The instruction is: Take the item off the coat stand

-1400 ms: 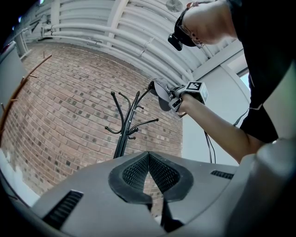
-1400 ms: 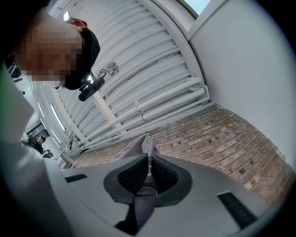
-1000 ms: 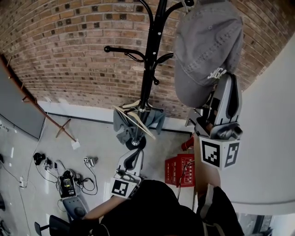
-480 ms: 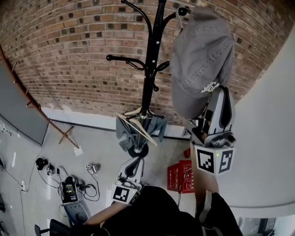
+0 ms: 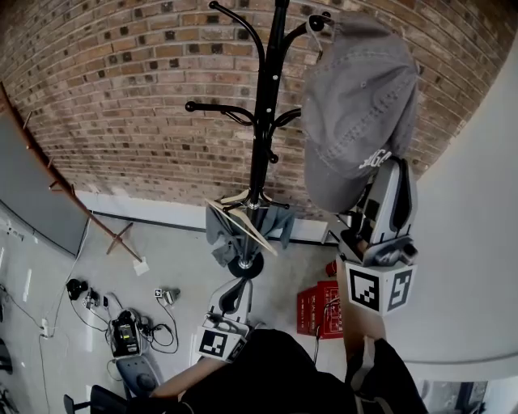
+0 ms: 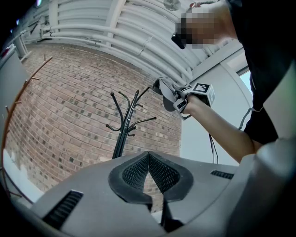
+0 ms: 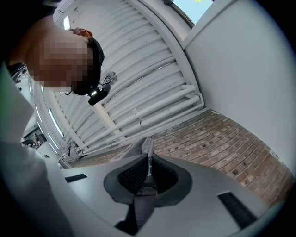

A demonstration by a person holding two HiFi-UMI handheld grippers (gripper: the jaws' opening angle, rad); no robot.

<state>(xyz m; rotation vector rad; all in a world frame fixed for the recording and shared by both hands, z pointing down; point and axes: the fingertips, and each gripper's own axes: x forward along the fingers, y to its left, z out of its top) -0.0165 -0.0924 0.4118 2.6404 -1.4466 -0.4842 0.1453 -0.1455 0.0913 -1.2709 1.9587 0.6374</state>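
Cap (image 5: 360, 97) hangs at upper right of the head view, its crown against the top right hook (image 5: 317, 21) of the black stand (image 5: 265, 121), brim pointing down. Right gripper (image 5: 388, 174) sits directly under it, right of centre, tilted steeply up, jaws pinching the lower edge of the brim. The right gripper view confirms this: right gripper (image 7: 148, 162) has its jaws nearly closed on a thin grey strip of cap (image 7: 146, 144) that sticks out past the tips, with ceiling pipes and brick wall (image 7: 231, 143) behind. Left gripper (image 5: 231, 289) is low at bottom centre of the head view, well apart from the cap and aimed toward the stand base. In its own view the left gripper (image 6: 149, 159) has its jaws pressed together with nothing between them; stand (image 6: 122, 134) is centre-left, cap (image 6: 163, 90) and right gripper (image 6: 182, 99) are upper centre. A wooden hanger (image 5: 243, 218) and grey cloth (image 5: 279, 222) sit low on the stand. A red crate (image 5: 317, 307) is on the floor (image 5: 170, 259) at lower right of centre.
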